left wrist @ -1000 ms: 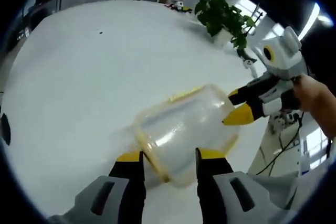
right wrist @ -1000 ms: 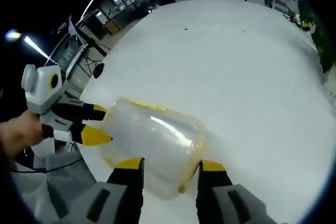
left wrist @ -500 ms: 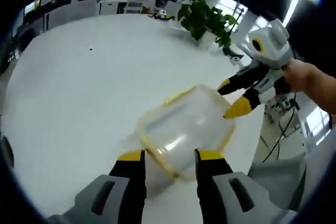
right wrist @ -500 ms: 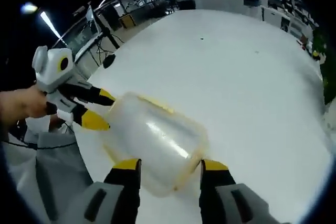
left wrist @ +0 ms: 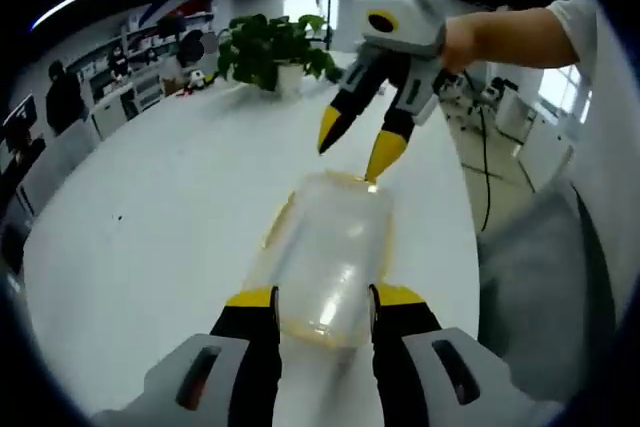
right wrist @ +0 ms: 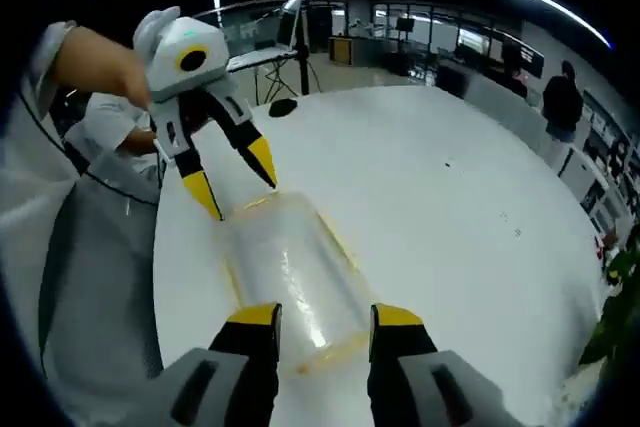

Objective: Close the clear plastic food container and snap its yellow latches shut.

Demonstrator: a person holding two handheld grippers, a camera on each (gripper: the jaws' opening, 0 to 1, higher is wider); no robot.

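Observation:
The clear plastic container (left wrist: 330, 252) with a yellow rim lies lengthwise on the white table (left wrist: 160, 217), lid on. My left gripper (left wrist: 322, 297) is open, its yellow-tipped jaws standing either side of the container's near end. At the far end my right gripper (left wrist: 357, 152) is open, one tip touching the rim. In the right gripper view the container (right wrist: 290, 262) runs away from my right gripper (right wrist: 325, 317), whose jaws straddle its near end. My left gripper (right wrist: 240, 192) stands open at the far end. Latch positions are too blurred to tell.
The table edge (left wrist: 470, 247) runs close beside the container, with the person's grey clothing (left wrist: 540, 287) beyond it. A potted plant (left wrist: 270, 47) stands at the table's far side. Desks, stands and cables fill the room behind.
Both views have swung far round, so the background has shifted. The other gripper now appears at the top of each view, not the side. The container stays between the two grippers.

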